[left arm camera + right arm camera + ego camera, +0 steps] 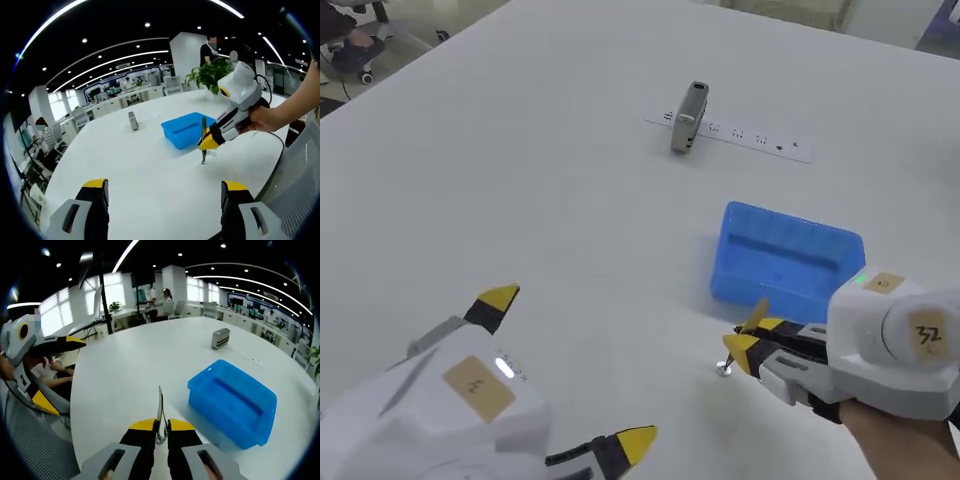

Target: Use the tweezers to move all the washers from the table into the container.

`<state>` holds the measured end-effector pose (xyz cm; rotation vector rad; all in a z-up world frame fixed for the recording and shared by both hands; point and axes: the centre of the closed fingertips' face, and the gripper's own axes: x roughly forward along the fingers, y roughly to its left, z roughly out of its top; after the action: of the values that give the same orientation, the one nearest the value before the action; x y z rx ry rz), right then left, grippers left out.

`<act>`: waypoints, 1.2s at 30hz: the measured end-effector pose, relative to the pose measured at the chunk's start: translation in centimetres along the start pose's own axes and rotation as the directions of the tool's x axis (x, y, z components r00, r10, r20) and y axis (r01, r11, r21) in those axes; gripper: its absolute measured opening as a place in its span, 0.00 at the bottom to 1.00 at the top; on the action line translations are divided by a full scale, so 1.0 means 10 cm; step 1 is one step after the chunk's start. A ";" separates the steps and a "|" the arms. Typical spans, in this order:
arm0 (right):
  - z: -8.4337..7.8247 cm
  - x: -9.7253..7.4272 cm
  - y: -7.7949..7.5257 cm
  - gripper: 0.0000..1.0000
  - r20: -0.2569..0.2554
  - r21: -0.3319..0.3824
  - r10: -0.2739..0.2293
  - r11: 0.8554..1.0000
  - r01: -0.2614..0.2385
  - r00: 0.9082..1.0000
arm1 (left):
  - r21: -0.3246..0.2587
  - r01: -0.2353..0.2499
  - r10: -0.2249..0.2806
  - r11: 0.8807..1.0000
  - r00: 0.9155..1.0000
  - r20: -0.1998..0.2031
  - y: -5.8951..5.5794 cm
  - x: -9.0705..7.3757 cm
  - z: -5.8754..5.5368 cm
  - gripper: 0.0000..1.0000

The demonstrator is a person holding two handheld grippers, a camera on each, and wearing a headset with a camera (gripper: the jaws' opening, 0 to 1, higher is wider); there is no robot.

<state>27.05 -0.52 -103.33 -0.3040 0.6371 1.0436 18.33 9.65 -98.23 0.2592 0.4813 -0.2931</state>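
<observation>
My right gripper (pixel 750 340) is shut on a pair of thin metal tweezers (pixel 159 402), which point down at the white table. Their tips (pixel 724 368) touch the table at a small shiny washer, just in front of the blue plastic container (pixel 785 255). The left gripper view shows the right gripper (pixel 210 142) with the tweezers (pixel 203 142) upright beside the container (pixel 187 129). My left gripper (pixel 568 368) hovers at the near left, open, with nothing between its yellow-tipped fingers (pixel 95 185). What lies inside the container is hidden.
A white power strip (pixel 750 135) lies at the far side of the table with a grey adapter (pixel 688 117) plugged in. An office chair (pixel 350 45) stands beyond the far left edge. A mesh chair back (pixel 300 170) is close at the right.
</observation>
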 end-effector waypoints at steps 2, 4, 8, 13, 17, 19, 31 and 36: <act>-0.01 0.00 0.02 0.04 -0.006 -0.014 -0.002 1.000 0.002 1.000 | 0.000 -0.001 0.001 1.000 1.000 0.001 0.00 0.00 0.00 0.95; -0.01 0.00 0.04 0.03 -0.012 -0.053 -0.006 0.999 0.006 1.000 | 0.001 -0.003 0.003 1.000 1.000 0.003 0.01 0.00 0.00 0.95; -0.01 0.00 0.05 0.03 -0.028 -0.087 -0.018 0.996 0.016 0.999 | 0.005 -0.001 0.001 1.000 1.000 0.000 0.00 0.00 -0.01 0.95; -0.01 0.02 0.04 0.02 -0.045 -0.096 -0.034 0.995 0.029 0.998 | 0.013 -0.001 0.001 1.000 1.000 0.002 0.01 0.00 -0.01 0.95; -0.01 0.03 0.04 0.01 -0.049 -0.092 -0.046 0.995 0.042 0.998 | -0.006 -0.001 0.001 1.000 1.000 0.024 0.03 -0.01 0.02 0.95; -0.01 0.02 0.02 0.01 -0.054 -0.057 -0.046 0.997 0.043 0.997 | -0.009 -0.001 0.001 1.000 1.000 0.021 0.03 -0.01 0.01 0.96; 0.02 -0.11 -0.15 0.01 -0.036 0.071 -0.091 0.993 0.093 0.995 | -0.013 -0.008 0.008 1.000 0.999 0.039 0.05 -0.03 0.05 0.94; 0.17 -0.18 -0.16 0.01 -0.017 0.056 -0.099 0.993 0.100 0.995 | -0.001 -0.001 0.001 1.000 1.000 0.030 0.03 -0.03 0.04 0.94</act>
<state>28.42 -1.70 -100.94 -0.2915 0.6570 0.9274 18.38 9.82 -97.70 0.2540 0.4518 -0.2954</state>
